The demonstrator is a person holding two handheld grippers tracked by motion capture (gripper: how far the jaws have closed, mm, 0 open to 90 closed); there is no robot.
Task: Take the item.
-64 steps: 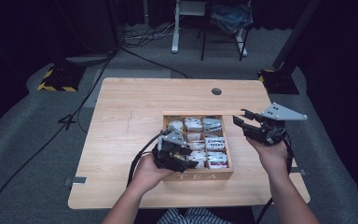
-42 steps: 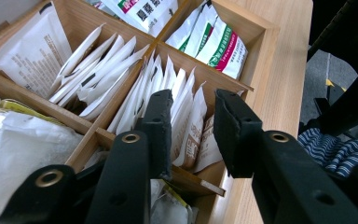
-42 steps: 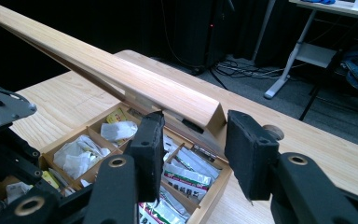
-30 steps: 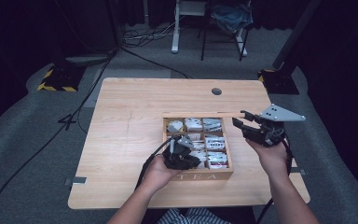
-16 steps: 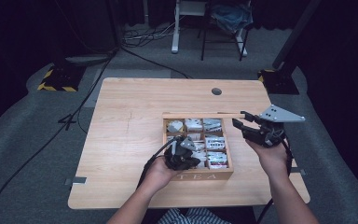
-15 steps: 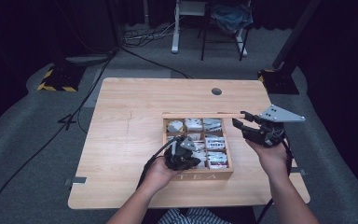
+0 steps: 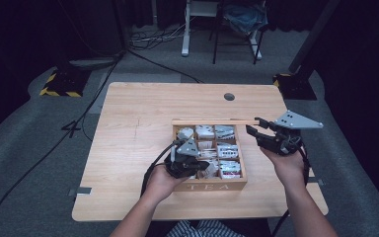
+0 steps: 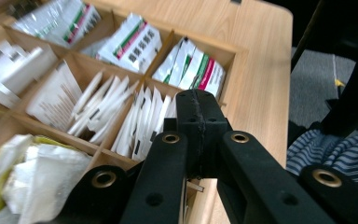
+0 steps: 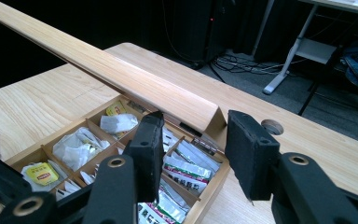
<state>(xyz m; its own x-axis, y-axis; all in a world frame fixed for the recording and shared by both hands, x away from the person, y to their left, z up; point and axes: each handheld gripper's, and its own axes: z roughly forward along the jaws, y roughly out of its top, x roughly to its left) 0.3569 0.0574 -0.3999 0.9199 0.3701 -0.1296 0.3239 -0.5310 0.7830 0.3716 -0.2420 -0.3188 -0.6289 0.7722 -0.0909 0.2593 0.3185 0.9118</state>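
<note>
While the wooden bench carries the open tea box, its raised lid stands along the far edge, long axis across the bench. Right gripper hovers level beside the lid's right end, jaws parted around that corner, not visibly pressing it. Left gripper sits over the box's near-left compartments, jaws clenched tight; whether a sachet is pinched there I cannot tell. White tea sachets stand upright just beyond those jaws, dividers close on both sides, so the left hand is nearer.
</note>
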